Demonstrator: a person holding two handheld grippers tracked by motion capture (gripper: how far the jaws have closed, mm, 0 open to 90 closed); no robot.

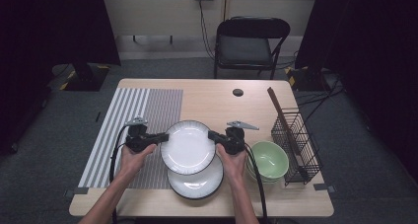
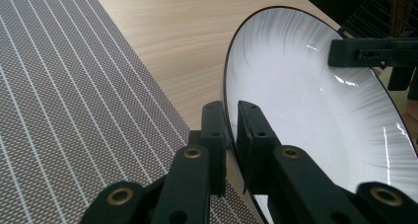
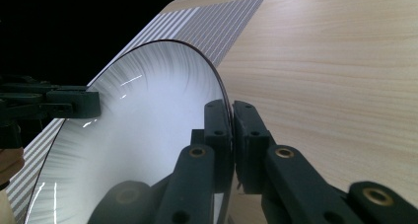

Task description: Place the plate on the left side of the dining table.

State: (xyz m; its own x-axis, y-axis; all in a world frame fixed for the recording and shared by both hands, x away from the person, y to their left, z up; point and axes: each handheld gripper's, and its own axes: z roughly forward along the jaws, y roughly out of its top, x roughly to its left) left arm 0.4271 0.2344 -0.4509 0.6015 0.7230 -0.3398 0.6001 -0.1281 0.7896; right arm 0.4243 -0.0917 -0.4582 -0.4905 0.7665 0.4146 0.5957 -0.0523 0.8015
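1. Both forearms come in from the near side of the desk (image 1: 207, 98), and each hand holds its gripper level, pointing inward at the other.
2. The left gripper (image 1: 161, 137) is clenched on the left rim of the upper plate (image 1: 188, 146); in the left gripper view its jaws sit on either side of the plate's dark-edged rim (image 2: 227, 116).
3. The right gripper (image 1: 213, 135) grasps the opposite rim of the same plate; the right gripper view shows its jaws pinched on that edge (image 3: 227, 116).
4. The upper plate is held between the two grippers near the middle of the desk, tilted, overlapping a second plate (image 1: 197, 182) that lies flat just nearer the front edge.
5. To the left lies a striped mat (image 1: 133, 130), with the plate's left rim over its right border; bare wood stretches beyond the plate toward the far edge.
6. To the right, green bowls (image 1: 268, 160) sit nested just beside the right hand (image 1: 232, 162).
7. A wire rack (image 1: 298, 145) stands at the right edge, with a long brown stick (image 1: 281, 116) leaning out of it.
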